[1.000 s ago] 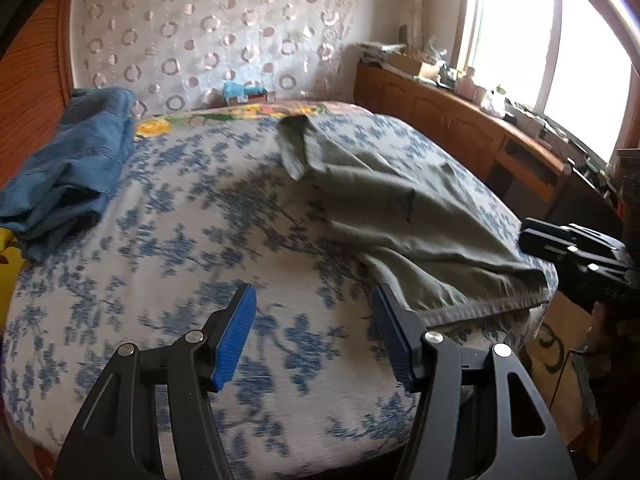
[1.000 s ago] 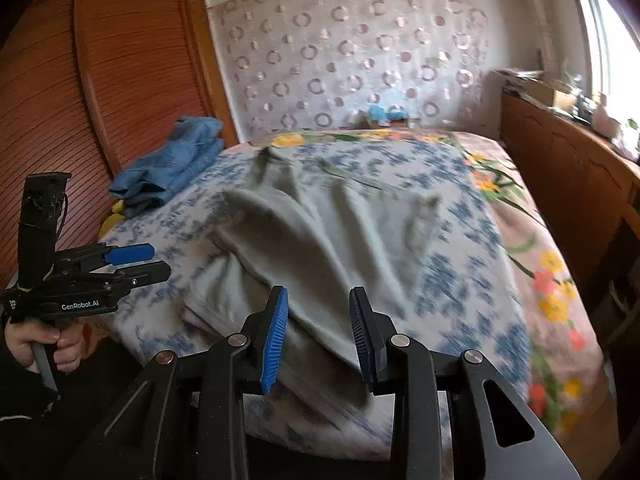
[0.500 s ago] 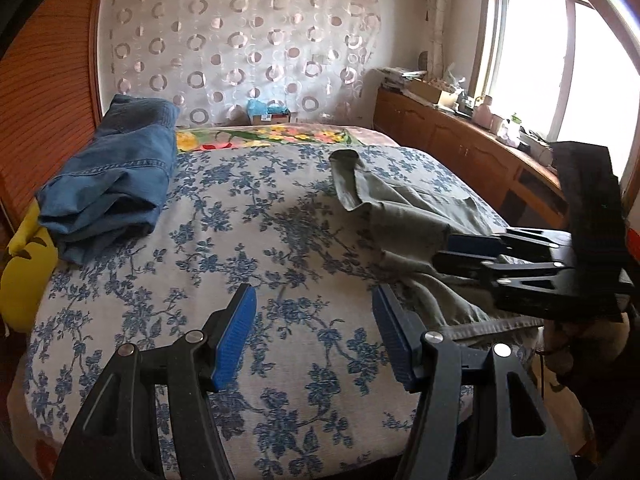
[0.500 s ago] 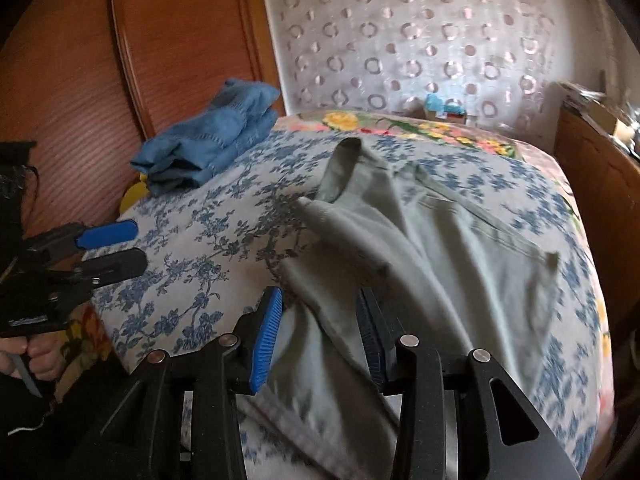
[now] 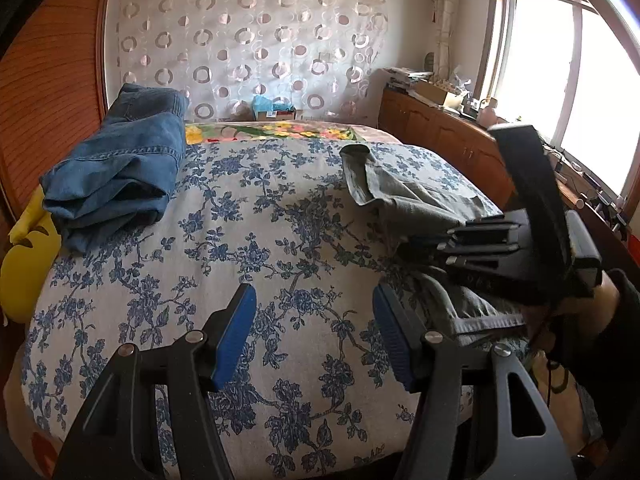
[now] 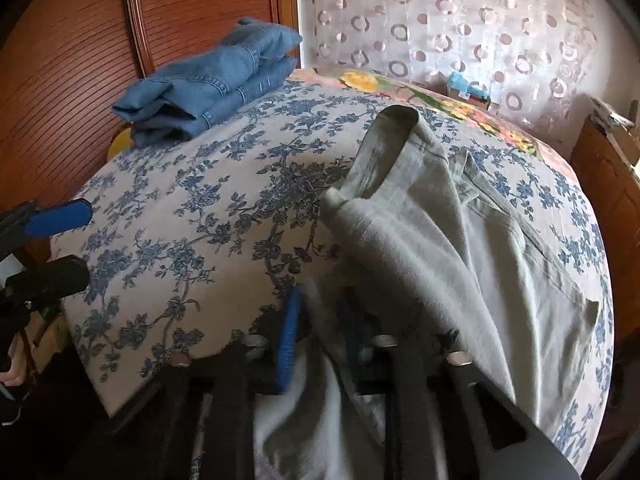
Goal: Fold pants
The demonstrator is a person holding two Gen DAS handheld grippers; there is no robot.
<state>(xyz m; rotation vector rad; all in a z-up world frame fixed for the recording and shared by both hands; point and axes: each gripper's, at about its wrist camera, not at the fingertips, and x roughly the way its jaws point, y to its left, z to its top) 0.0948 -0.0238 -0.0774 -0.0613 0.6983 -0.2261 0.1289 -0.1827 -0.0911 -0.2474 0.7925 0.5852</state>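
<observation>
Grey-green pants (image 6: 460, 240) lie rumpled on the right half of the floral bedspread (image 5: 248, 248), one cuff turned up toward the headboard. Right gripper (image 6: 316, 340): fingers pinching a fold of the pants at the near bed edge (only the right wrist view shows the pinch). Left gripper (image 5: 314, 336): fingers spread, hovering over bare bedspread. Folded jeans (image 5: 116, 168) far left.

One bed (image 5: 280, 320), two garments on it — one grey-green pants (image 6: 460, 248), one folded blue jeans (image 5: 120, 168) — one yellow cushion (image 5: 24, 264), two tools: left tool (image 5: 314, 328), right tool (image 6: 320, 328).
</observation>
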